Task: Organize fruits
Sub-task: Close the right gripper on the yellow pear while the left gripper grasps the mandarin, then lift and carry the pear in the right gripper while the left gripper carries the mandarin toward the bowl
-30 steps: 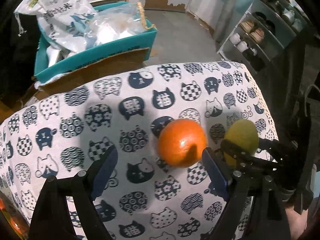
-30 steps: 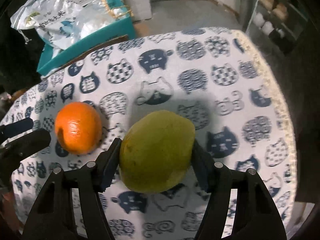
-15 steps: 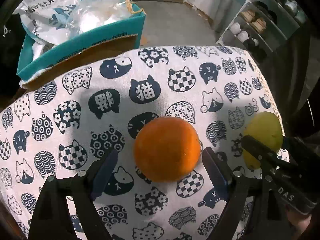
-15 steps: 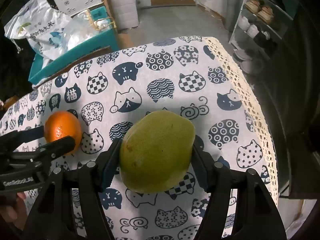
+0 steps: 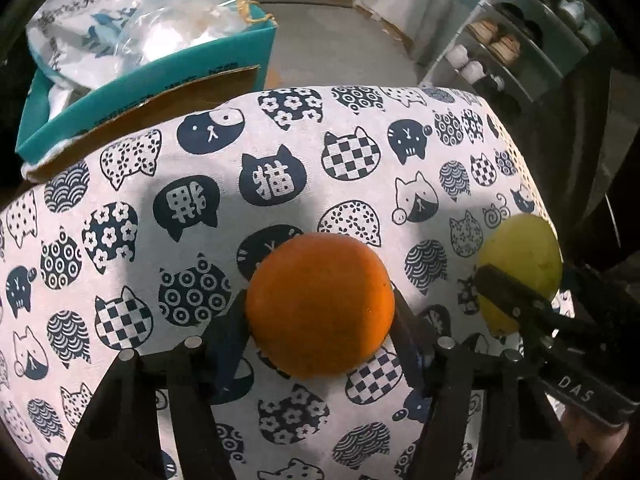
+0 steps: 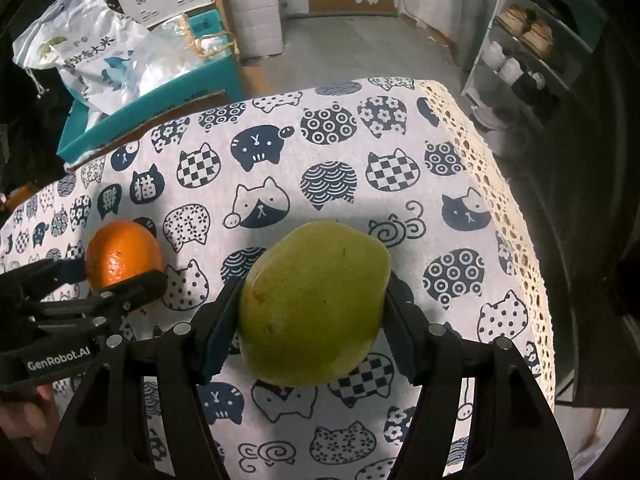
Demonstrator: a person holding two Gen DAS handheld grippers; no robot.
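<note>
My left gripper [image 5: 320,320] is shut on an orange [image 5: 320,304], its two fingers pressed against the fruit's sides above the cat-print tablecloth [image 5: 160,200]. My right gripper [image 6: 312,312] is shut on a green mango [image 6: 314,304] and holds it above the cloth. In the left wrist view the mango [image 5: 520,256] and the right gripper [image 5: 516,300] show at the right. In the right wrist view the orange [image 6: 122,256] and the left gripper [image 6: 104,280] show at the left.
A teal cardboard box [image 5: 148,80] with plastic bags stands behind the table's far edge. A shoe rack [image 6: 532,52] stands at the right, beyond the cloth's lace edge [image 6: 516,216]. Bare grey floor [image 6: 352,48] lies beyond the table.
My left gripper has moved in around the orange and closed on it. My right gripper has kept hold of the mango and pulled back, higher over the table.
</note>
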